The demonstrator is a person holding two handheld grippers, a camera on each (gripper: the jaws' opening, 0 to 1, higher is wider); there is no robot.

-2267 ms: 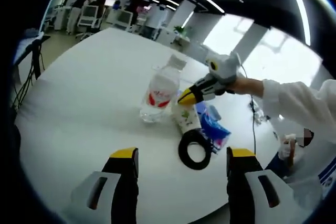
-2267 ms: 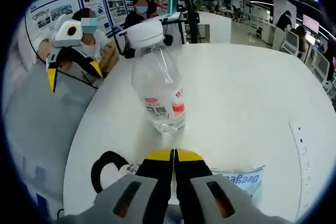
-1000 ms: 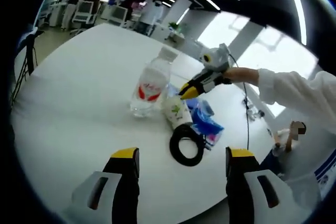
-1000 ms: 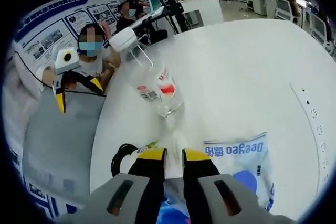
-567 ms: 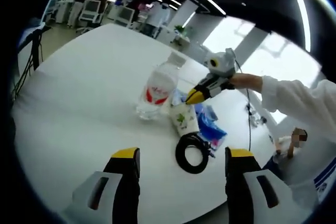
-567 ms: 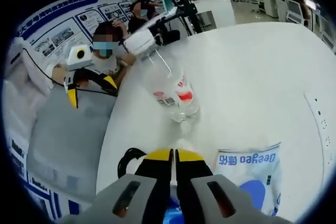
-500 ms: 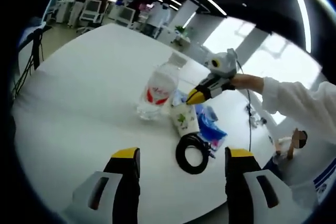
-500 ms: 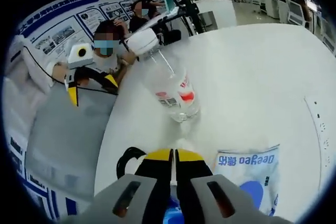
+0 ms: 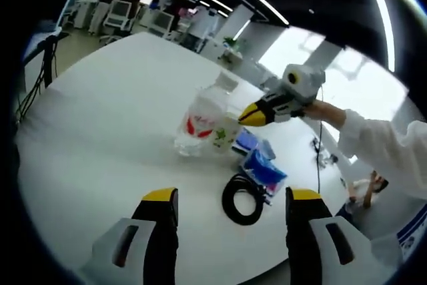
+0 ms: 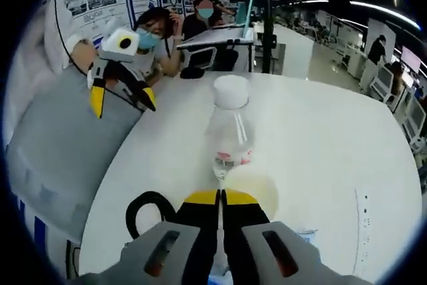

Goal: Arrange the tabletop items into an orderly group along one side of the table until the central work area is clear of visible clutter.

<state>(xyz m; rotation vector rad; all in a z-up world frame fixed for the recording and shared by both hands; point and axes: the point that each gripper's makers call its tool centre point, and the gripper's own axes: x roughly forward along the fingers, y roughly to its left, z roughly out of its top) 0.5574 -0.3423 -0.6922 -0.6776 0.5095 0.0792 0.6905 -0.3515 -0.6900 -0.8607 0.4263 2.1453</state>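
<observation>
I have the right gripper (image 9: 255, 115) clenched with its yellow tips pressed together, raised just above the cluster of items, and nothing visible between them. In its own view the closed tips (image 10: 221, 197) sit directly over the open mouth of the paper cup (image 10: 249, 189), so I judge the cup has just been set where it belongs, though I cannot tell whether a tip touches its rim.

The cup (image 9: 223, 139) stands upright, tight against the right side of the water bottle (image 9: 202, 121), which is also upright with its white cap on. Just near-right of the cup lies the blue tissue pack (image 9: 261, 167), and the black cable coil (image 9: 242, 197) lies flat a little nearer to me, just beside the pack. Grouped like this they form one compact knot on the white table (image 9: 100, 118), leaving its broad left and far stretch bare.

My left gripper (image 9: 226, 201) hangs released, jaws spread wide and empty, held back from the group so it does not knock anything. In the right gripper view it (image 10: 122, 100) hangs off the table's left edge.
</observation>
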